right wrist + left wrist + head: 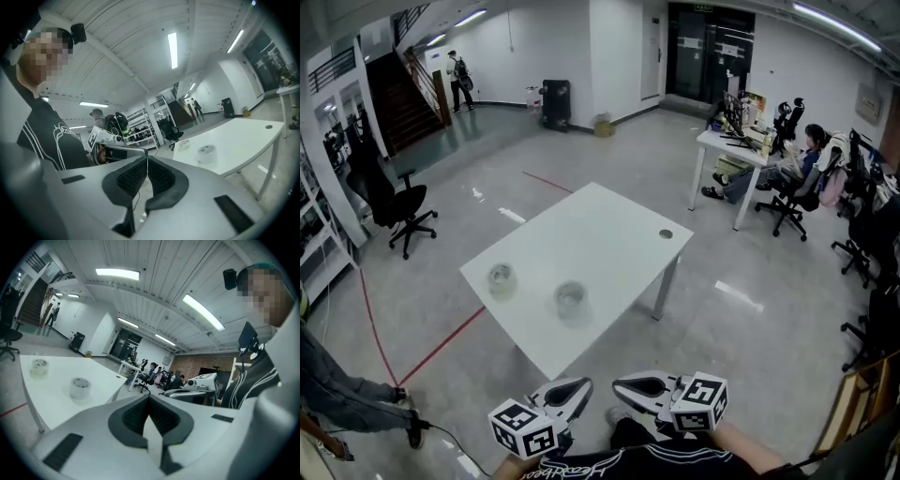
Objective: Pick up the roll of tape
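Two rolls of clear tape stand on the white table (pixel 609 225): one near its left corner (pixel 501 278), the other (pixel 570 298) closer to the near edge. Both grippers hang low in the head view, short of the table and apart from both rolls. My left gripper (pixel 572 392) and right gripper (pixel 633 384) point toward each other, both shut and empty. The left gripper view has its shut jaws' tip (pixel 149 398) below the two rolls (pixel 79 386) (pixel 39 367). Past the right gripper's tip (pixel 146 160), the right gripper view shows the rolls (pixel 206 151) (pixel 183 143) at the right.
A cable hole (pixel 666 234) marks the table's far right part. A black office chair (pixel 401 204) stands to the left. A person sits at a desk (pixel 727 145) at the right, among more chairs. Someone's legs (pixel 342 394) are at the lower left, by red floor tape.
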Tool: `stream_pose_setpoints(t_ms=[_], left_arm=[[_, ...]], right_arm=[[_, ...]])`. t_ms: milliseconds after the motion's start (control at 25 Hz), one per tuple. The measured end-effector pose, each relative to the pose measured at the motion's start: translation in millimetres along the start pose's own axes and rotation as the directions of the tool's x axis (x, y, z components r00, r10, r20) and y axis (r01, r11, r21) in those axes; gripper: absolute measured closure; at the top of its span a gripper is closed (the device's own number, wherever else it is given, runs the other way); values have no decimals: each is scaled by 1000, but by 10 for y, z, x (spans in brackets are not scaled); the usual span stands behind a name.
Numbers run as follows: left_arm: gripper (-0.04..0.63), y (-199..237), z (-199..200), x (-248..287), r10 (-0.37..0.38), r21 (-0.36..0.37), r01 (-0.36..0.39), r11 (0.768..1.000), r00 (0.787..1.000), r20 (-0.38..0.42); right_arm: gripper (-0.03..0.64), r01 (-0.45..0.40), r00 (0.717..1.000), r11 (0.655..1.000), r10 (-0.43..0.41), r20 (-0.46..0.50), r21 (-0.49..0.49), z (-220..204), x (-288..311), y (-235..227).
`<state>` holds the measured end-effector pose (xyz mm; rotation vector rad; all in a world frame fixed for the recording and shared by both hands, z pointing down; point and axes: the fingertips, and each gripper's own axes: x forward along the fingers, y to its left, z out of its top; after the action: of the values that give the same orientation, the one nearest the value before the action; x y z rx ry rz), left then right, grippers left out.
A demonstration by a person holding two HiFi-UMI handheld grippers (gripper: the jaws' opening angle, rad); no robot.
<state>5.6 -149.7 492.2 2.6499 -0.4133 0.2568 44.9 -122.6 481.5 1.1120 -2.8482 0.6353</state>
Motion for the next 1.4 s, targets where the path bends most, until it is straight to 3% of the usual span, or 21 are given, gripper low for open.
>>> stream_pose_setpoints(t_ms=[360,720,880,1080,1200,1400], left_arm=[[592,427,280,258,84,-36,-84,996,996,0],[592,832,364,483,140,-72,-140,987,990,-7],[592,1013,378,454,180,-84,-181,980,983,-19],[592,1214,354,355,222,-124,-222,967,975,-15],[592,1316,326,307,246,-136,-246,960,969,-14],[592,1471,292,188,290,-158,-288,945,957,-7]], right_arm=[[603,-63,998,998,63,-29,17,303,274,-524],[603,-95,984,991,79,-158,-96,219,637,-996],[601,-119,967,973,69,-243,-196,155,869,-1131],[600,-164,935,955,70,-348,-247,-19,1151,-1301],[597,-172,909,925,16,-417,-339,-164,1320,-1474],[485,-207,838,809,-143,-526,-550,-409,1626,-1862]])
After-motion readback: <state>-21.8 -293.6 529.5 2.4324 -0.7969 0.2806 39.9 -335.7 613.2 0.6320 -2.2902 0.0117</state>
